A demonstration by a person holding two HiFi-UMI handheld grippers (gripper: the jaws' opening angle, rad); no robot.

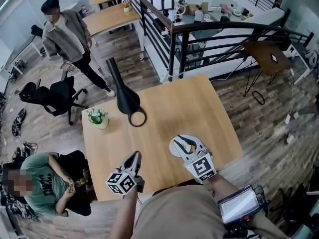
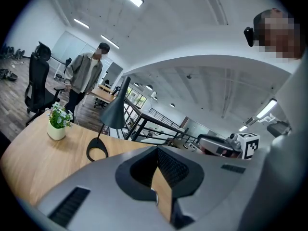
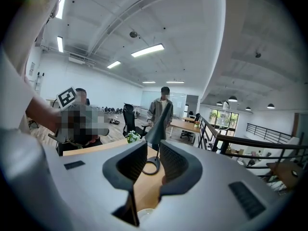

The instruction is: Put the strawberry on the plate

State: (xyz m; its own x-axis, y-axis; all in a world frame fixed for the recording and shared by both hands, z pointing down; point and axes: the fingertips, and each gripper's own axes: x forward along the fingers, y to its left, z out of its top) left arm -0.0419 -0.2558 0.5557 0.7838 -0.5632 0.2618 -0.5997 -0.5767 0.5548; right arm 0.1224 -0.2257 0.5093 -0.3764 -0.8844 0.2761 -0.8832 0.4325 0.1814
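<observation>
**Hovering over the plate at the table's near edge**

The right gripper [image 1: 187, 144], at lower centre of the head view, hangs over the white plate [image 1: 174, 148] with its jaws apart. Wood and plate rim show through the gap. In the left gripper view, a small reddish shape beneath it appears to be the strawberry [image 2: 214, 151]. It sits at the plate, though whether it rests on it cannot be told. The left gripper [image 1: 133, 159], at lower left, has its jaws together on nothing, above the wooden table [image 1: 169, 108]. A black lamp [image 1: 127, 101] and a potted plant [image 1: 97, 117] stand towards the upper left, well apart from the plate.
</observation>
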